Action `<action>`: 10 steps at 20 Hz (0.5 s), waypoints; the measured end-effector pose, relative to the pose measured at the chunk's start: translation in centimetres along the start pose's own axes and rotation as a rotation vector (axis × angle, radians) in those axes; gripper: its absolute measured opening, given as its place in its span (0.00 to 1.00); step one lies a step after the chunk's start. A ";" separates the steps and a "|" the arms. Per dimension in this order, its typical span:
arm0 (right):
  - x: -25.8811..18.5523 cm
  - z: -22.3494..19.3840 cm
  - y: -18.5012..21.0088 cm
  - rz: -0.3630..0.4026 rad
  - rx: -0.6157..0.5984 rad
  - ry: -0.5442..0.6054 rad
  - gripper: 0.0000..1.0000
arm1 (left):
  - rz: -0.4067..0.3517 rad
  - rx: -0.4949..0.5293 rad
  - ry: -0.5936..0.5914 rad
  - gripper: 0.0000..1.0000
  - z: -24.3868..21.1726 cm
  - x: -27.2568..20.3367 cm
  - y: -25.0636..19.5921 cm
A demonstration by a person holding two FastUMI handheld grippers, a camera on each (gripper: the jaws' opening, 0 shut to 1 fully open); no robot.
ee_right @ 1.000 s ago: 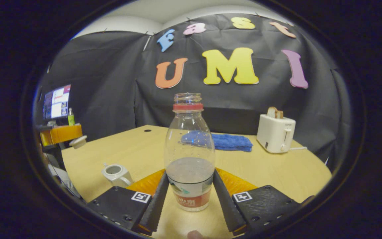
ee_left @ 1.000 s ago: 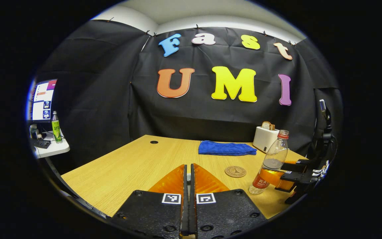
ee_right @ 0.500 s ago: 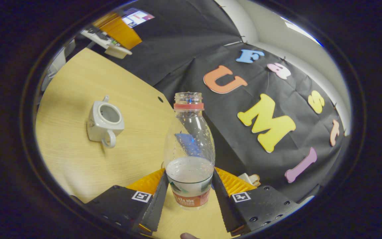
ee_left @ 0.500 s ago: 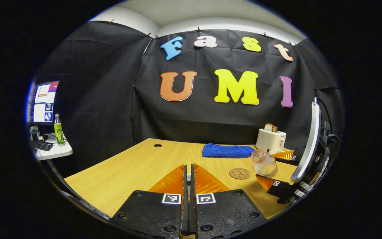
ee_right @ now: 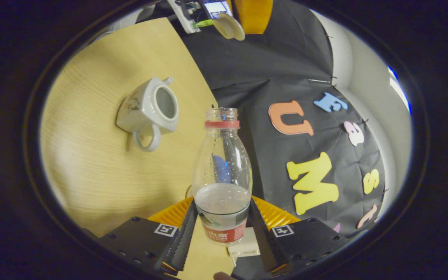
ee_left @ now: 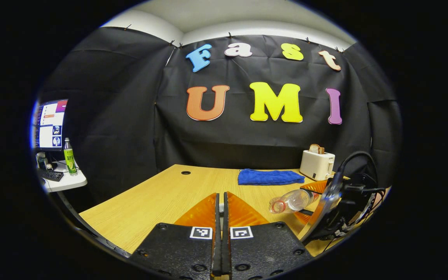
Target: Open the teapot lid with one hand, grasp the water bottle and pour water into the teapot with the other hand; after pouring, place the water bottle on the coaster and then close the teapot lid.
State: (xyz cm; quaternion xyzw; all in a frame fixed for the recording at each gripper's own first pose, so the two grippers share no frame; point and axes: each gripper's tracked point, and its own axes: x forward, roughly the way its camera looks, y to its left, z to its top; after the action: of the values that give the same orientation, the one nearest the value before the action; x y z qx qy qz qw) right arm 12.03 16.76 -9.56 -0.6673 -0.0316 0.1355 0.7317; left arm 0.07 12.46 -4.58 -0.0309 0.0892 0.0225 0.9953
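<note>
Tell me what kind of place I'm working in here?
Probably a staged recording booth in an office or lab, not a real kitchen: black cloth wall behind a wooden table, household props such as a toaster, and a monitor on a side desk.

The booth is enclosed by a black cloth wall (ee_left: 123,128) under a pale ceiling (ee_left: 224,17). A light wooden counter (ee_left: 158,194) is seen, with a small white side table (ee_left: 62,182) and a lit monitor (ee_left: 49,124) at the left.

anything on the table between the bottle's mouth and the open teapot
Nothing: in the right gripper view, bare wooden table lies between the water bottle's mouth and the lidless teapot. The right claw holds the bottle tipped toward it.
</note>
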 end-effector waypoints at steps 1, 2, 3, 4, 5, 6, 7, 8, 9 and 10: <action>-0.3 0.2 -0.1 -0.011 -0.033 -0.006 0.73 | 0.001 -0.001 -0.003 0.03 0.2 -0.1 0.1; -0.4 0.3 -0.3 -0.022 -0.065 -0.010 0.73 | 0.002 -0.003 -0.005 0.03 0.2 -0.2 0.2; -0.4 0.5 -0.3 -0.026 -0.090 -0.013 0.73 | 0.006 -0.004 -0.006 0.03 0.3 -0.3 0.4; -0.6 0.6 -0.3 -0.026 -0.109 -0.013 0.73 | 0.009 -0.003 -0.008 0.03 0.4 -0.3 0.6; -0.6 0.7 -0.5 -0.030 -0.132 -0.016 0.73 | 0.010 -0.004 -0.009 0.03 0.5 -0.4 0.6; -0.7 0.7 -0.6 -0.040 -0.157 -0.019 0.72 | 0.011 -0.005 -0.012 0.03 0.6 -0.5 0.7; -0.6 0.6 -0.5 -0.046 -0.178 -0.021 0.72 | 0.011 -0.004 -0.014 0.03 0.7 -0.5 0.7; -0.6 0.6 -0.5 -0.048 -0.194 -0.024 0.72 | 0.011 -0.002 -0.015 0.03 0.7 -0.5 0.8; -0.4 0.7 -0.4 -0.048 -0.209 -0.026 0.73 | 0.012 0.001 -0.015 0.03 0.7 -0.5 0.9; -0.3 0.8 -0.5 -0.048 -0.225 -0.029 0.73 | 0.012 0.003 -0.015 0.03 0.7 -0.5 0.8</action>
State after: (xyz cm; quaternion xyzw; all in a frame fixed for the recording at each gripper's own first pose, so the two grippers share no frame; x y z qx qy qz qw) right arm 11.65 17.43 -8.97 -0.7422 -0.0731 0.1232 0.6547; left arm -0.37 13.32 -3.80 -0.0286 0.0818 0.0287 0.9958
